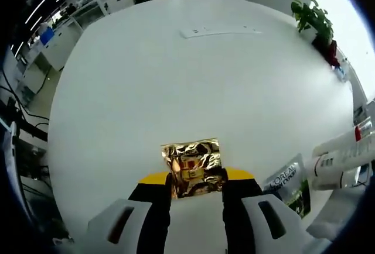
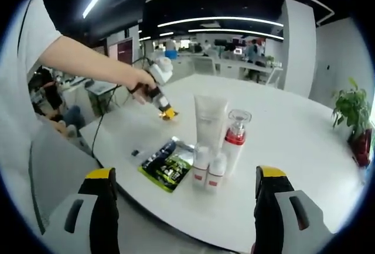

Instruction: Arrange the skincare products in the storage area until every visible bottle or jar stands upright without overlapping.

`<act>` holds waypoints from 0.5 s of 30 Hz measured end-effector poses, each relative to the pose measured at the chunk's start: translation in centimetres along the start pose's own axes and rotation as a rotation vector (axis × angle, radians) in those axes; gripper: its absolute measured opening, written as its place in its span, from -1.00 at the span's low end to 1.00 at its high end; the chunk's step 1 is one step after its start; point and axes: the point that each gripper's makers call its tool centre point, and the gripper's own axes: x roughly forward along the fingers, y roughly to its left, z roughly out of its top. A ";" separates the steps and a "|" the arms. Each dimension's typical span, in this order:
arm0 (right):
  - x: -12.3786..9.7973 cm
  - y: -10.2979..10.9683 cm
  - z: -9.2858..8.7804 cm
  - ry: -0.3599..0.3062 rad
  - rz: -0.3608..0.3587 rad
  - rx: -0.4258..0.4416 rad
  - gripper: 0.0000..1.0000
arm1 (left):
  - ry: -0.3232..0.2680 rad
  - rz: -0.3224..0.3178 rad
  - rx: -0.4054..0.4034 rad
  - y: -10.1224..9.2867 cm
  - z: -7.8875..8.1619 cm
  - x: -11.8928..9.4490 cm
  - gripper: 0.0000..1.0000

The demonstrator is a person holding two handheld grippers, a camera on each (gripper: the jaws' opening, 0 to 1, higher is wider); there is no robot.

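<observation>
The left tool [image 1: 196, 188] grips a crinkled gold foil sachet [image 1: 193, 168] by its near edge, both jaws pinching it just above the round white tabletop [image 1: 176, 78]. In my judgement the sachet is very light, thin and limp, and its shiny foil is slippery; it cannot stand by itself, so it is best laid flat or leaned against something, and held by a sealed edge rather than the filled middle.

The right tool [image 2: 187, 192] is wide open and empty, jaws far apart, hovering short of the tabletop's near edge. Straight ahead of it, between the jaw lines, stands a tight upright cluster: a tall white squeeze tube [image 2: 210, 122], a clear pump bottle with a red collar [image 2: 235, 137] and two small white bottles with red bands [image 2: 208, 169], touching or nearly so. The tube looks soft and squashable; the pump bottle is rigid, probably heavier, and safest taken around the body below the collar. Left of the cluster lies a flat black and green sachet [image 2: 165, 166], flat on the tabletop.

The tabletop is smooth, glossy and largely bare beyond the left tool, with a white power strip [image 1: 220, 30] far ahead and a potted green plant [image 1: 313, 20] at the far right edge. Around it is an open office with desks and strip lights.
</observation>
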 end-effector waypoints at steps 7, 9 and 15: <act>-0.1 0.3 0.3 -0.021 0.014 -0.007 0.94 | 0.002 0.004 -0.024 -0.5 -1.5 -0.6 -0.27; -0.2 0.4 0.4 -0.025 0.018 -0.013 0.94 | 0.003 0.004 -0.032 -0.8 -2.1 -0.8 -0.27; -0.3 0.7 0.6 -0.039 0.029 -0.025 0.94 | 0.019 0.001 -0.033 -2.0 -4.1 -0.9 -0.27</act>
